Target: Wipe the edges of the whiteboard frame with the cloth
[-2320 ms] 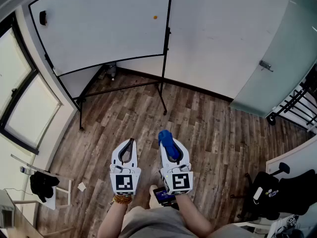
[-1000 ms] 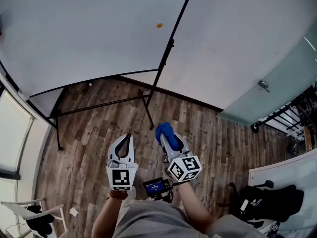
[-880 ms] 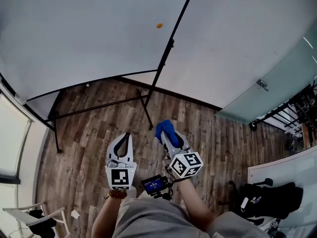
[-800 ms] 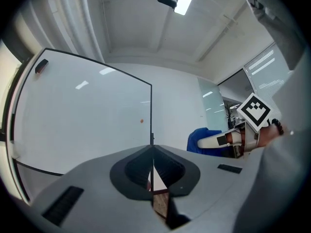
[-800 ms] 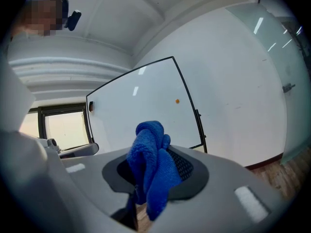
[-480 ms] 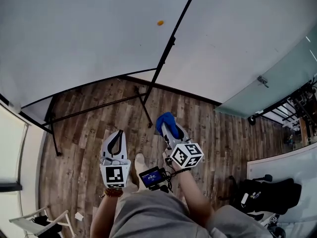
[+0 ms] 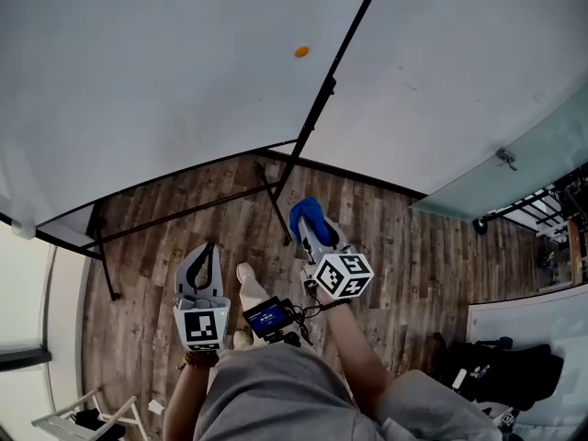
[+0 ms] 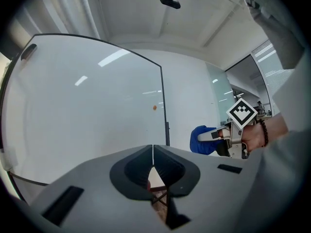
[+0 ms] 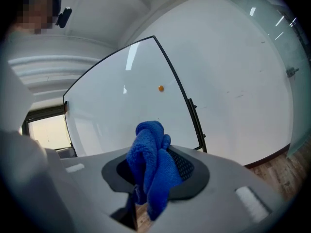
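Nearest, a small lit screen (image 7: 267,317) sits at the person's waist. The left claw (image 7: 206,249), smooth grey plastic, has its dark ribbed pads pressed together on nothing. The right claw (image 7: 310,230) is clamped on the cloth (image 7: 304,213), a bunched blue microfibre wad with a nubbly pile that bulges above the tips, short of the board. Below lies a wood-plank floor (image 7: 175,223). Beyond stands the whiteboard (image 7: 138,81), glossy, on thin black legs, its slim black frame (image 7: 342,55) edging the right side, with a small round orange spot (image 7: 300,51) on the surface.
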Demonstrator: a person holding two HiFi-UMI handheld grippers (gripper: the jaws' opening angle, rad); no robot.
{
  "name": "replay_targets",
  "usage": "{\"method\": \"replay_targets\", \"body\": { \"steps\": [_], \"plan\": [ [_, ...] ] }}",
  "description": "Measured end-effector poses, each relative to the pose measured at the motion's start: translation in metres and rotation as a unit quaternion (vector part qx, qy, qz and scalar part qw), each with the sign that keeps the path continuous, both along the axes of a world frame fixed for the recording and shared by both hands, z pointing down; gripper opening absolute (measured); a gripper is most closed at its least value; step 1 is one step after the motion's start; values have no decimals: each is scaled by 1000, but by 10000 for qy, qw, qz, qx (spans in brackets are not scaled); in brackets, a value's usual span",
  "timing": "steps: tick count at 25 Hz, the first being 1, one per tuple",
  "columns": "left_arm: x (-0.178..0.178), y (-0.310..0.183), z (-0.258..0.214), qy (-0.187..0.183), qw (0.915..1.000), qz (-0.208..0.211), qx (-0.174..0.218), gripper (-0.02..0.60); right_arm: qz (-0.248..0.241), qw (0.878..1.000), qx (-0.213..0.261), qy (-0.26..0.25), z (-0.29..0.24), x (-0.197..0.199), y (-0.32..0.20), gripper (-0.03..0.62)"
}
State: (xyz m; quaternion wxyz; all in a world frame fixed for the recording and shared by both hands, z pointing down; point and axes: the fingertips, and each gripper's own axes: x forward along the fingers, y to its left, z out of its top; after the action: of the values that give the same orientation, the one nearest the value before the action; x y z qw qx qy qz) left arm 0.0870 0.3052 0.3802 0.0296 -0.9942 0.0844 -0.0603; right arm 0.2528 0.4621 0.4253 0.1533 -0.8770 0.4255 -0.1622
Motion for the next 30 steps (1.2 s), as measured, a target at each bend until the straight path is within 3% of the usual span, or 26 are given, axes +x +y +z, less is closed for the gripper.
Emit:
{"method": "replay_targets", "body": {
  "steps": [7, 14, 17, 21, 30],
  "plan": [
    [92, -34, 6, -184, 9998, 85, -89, 14, 162, 9987, -442, -203, 54, 116, -32, 132],
    [169, -62, 11, -349, 9994, 22, 48, 14, 2, 9974, -479, -542, 102, 209, -58, 132],
    [185, -76, 21, -392, 9990, -146, 173, 14, -45, 9965, -524, -656, 119, 242, -69, 132],
    [200, -94, 31, -510, 9982, -307, 42, 14, 89, 9940, -696, -845, 147, 276, -79, 132],
    [221, -114, 42, -742, 9966, -369, -46, 14, 232, 9869, -1363, -827, 211, 320, -83, 132]
  ]
}}
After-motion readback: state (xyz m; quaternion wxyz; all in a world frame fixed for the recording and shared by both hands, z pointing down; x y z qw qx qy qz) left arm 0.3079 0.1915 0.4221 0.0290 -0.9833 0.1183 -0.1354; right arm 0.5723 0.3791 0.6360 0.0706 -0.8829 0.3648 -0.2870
